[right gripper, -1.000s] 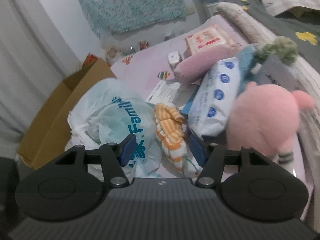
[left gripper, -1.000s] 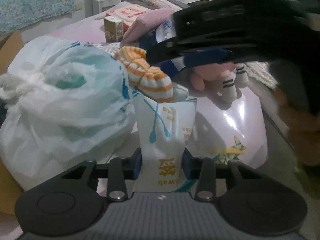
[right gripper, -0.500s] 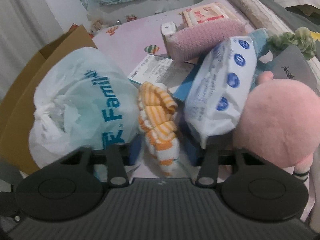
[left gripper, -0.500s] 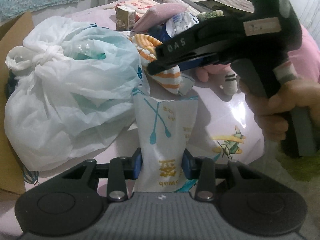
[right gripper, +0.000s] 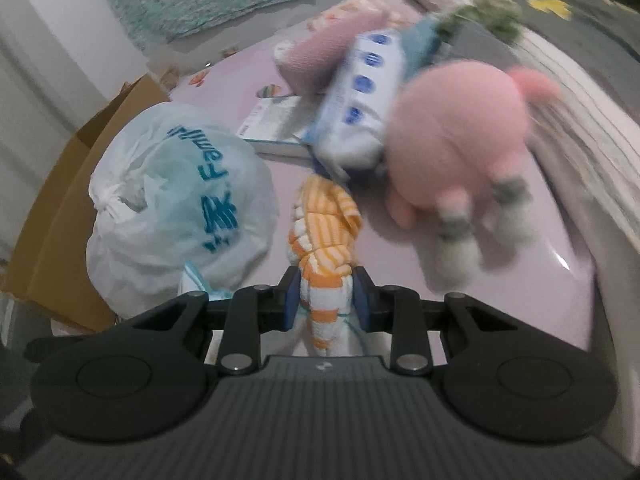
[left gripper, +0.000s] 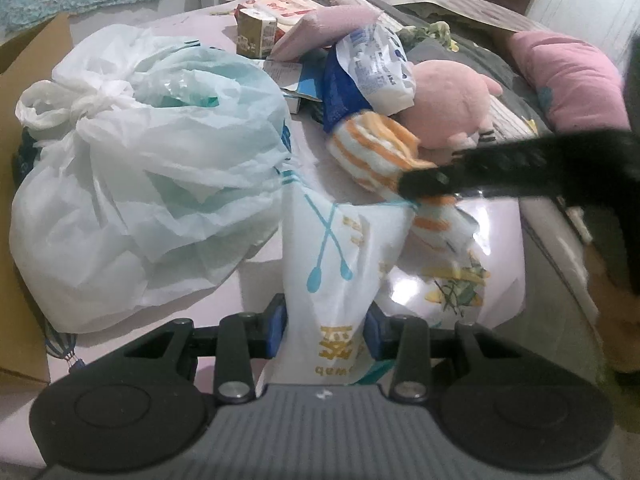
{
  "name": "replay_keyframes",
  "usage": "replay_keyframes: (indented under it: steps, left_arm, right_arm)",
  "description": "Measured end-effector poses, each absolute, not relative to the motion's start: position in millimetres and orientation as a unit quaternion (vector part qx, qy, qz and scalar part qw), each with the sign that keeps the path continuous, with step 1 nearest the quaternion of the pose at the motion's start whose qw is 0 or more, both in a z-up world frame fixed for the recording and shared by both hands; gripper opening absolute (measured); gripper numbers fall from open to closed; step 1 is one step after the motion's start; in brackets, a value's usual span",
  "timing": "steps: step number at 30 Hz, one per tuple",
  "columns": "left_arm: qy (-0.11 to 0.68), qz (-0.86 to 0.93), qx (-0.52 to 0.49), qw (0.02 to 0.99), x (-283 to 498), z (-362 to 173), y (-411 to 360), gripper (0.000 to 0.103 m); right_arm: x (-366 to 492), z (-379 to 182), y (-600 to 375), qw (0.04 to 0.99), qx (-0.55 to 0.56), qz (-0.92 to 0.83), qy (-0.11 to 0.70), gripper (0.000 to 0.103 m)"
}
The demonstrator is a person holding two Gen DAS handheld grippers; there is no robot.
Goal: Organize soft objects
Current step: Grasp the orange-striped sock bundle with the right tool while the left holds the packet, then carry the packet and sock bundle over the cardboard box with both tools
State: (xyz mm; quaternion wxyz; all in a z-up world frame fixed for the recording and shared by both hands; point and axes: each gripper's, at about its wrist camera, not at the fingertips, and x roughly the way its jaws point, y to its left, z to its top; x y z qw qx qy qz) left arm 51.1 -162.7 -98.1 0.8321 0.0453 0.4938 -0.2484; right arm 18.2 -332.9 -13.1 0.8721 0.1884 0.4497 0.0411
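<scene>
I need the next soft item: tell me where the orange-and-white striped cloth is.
In the right wrist view, the orange-and-white striped cloth sits centre frame, its near end between the right gripper fingers, with the white plastic bag to its left and the pink plush toy to its right.

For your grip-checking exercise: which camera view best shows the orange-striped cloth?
The right wrist view: the orange-striped cloth runs centrally, lower end between the right hand-held gripper pads. The left wrist view shows it partly hidden behind that gripper's black finger.
</scene>
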Motion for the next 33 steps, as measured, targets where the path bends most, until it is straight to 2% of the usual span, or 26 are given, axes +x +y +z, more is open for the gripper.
replay_keyframes:
  steps: [12, 15, 18, 22, 25, 33]
  left_arm:
    - [0.504, -0.240, 0.023, 0.829, 55, -98, -159, 0.041]
    - [0.519, -0.242, 0.003, 0.820, 60, -99, -157, 0.056]
    - [0.518, -0.239, 0.001, 0.821, 62, -101, -159, 0.057]
    - [0.517, -0.238, 0.004, 0.822, 65, -105, -163, 0.052]
    - [0.508, -0.251, 0.015, 0.824, 64, -105, -167, 0.041]
    - [0.482, -0.273, 0.027, 0.832, 55, -89, -165, 0.036]
  right_arm:
    - [-25, -21, -347, 0.851, 0.257, 0.049, 0.455, 0.026]
    - [-29, -25, -342, 0.846, 0.261, 0.061, 0.461, 0.028]
    - [-29, -29, -340, 0.845, 0.263, 0.061, 0.462, 0.029]
    - [-26, -37, -342, 0.840, 0.277, 0.060, 0.463, 0.032]
    - [-27, -42, -342, 0.838, 0.289, 0.063, 0.459, 0.032]
    - [-45, -39, -348, 0.832, 0.347, 0.068, 0.428, 0.027]
